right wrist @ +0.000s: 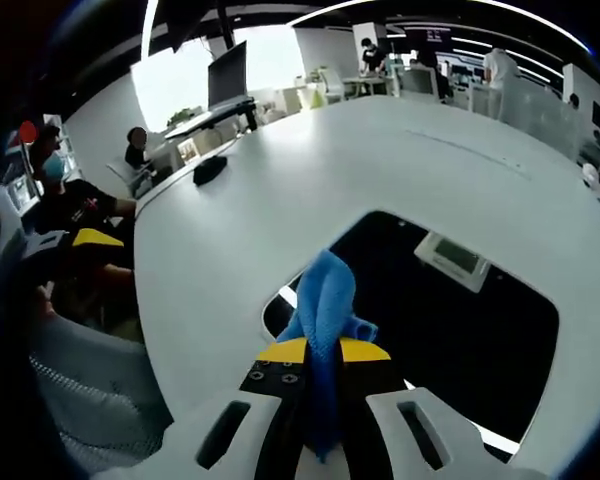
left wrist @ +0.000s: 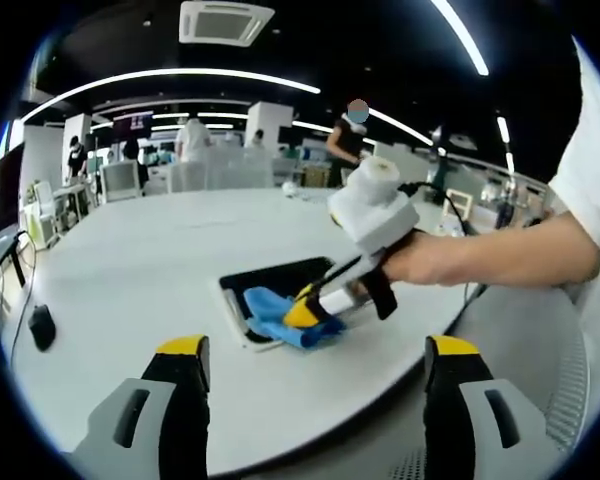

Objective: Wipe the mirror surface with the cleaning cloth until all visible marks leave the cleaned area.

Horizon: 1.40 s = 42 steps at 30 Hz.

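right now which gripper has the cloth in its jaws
The right gripper: its jaws are shut on the blue cloth over the mirror. The left gripper is open, empty.

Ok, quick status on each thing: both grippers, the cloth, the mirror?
Left gripper: open, holding nothing, off the mirror.
Right gripper: shut on the cloth.
Cleaning cloth: bunched, pressed on the mirror's near edge.
Mirror: flat on the white table, marks cannot be judged.

The cloth point(right wrist: 323, 300) is seen as soft, crumpled blue fabric. The mirror point(right wrist: 450, 330) is shown glossy and dark, reflecting a ceiling fitting. The table point(right wrist: 310, 170) is finished smooth, matt white.
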Each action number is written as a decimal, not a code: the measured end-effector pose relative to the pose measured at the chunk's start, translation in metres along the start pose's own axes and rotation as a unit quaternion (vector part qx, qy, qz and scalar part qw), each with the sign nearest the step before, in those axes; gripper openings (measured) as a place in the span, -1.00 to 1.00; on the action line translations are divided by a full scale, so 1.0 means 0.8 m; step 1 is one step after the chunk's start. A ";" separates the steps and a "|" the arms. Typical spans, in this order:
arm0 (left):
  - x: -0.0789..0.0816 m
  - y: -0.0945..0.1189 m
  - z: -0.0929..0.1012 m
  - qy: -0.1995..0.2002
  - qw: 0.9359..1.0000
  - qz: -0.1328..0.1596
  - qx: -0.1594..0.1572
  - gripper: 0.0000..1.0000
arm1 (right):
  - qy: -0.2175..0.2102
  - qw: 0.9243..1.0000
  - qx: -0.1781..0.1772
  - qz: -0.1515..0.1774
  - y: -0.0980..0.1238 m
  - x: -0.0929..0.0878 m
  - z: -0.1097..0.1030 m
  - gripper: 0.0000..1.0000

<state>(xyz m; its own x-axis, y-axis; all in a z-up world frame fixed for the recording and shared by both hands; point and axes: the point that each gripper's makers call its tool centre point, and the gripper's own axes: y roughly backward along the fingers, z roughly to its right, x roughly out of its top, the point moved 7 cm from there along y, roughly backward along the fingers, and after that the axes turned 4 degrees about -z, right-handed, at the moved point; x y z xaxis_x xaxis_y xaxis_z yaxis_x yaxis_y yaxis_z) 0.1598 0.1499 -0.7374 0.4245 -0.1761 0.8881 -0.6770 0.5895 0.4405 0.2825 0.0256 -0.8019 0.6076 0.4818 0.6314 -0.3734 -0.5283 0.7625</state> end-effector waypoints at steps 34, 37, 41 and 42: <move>-0.004 0.000 -0.002 -0.002 1.000 -0.007 0.003 0.86 | -0.017 1.000 0.000 -0.005 0.012 -0.016 0.011 -0.90; -0.004 0.000 -0.001 -0.003 1.000 -0.008 0.003 0.86 | -0.022 1.000 -0.001 -0.006 0.015 -0.019 0.014 -0.90; -0.004 0.000 -0.001 -0.005 1.000 -0.010 0.002 0.86 | -0.032 0.999 -0.003 -0.003 0.017 -0.022 0.018 -0.90; -0.004 0.000 -0.001 -0.005 1.000 -0.009 0.003 0.86 | -0.035 0.999 -0.004 -0.002 0.018 -0.022 0.018 -0.90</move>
<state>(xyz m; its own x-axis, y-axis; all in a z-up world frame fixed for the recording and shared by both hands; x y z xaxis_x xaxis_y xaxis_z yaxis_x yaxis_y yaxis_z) 0.1590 0.1511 -0.7407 0.4316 -0.1945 0.8808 -0.6723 0.5816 0.4579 0.2764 -0.0012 -0.8041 0.6565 0.4335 0.6172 -0.3765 -0.5207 0.7662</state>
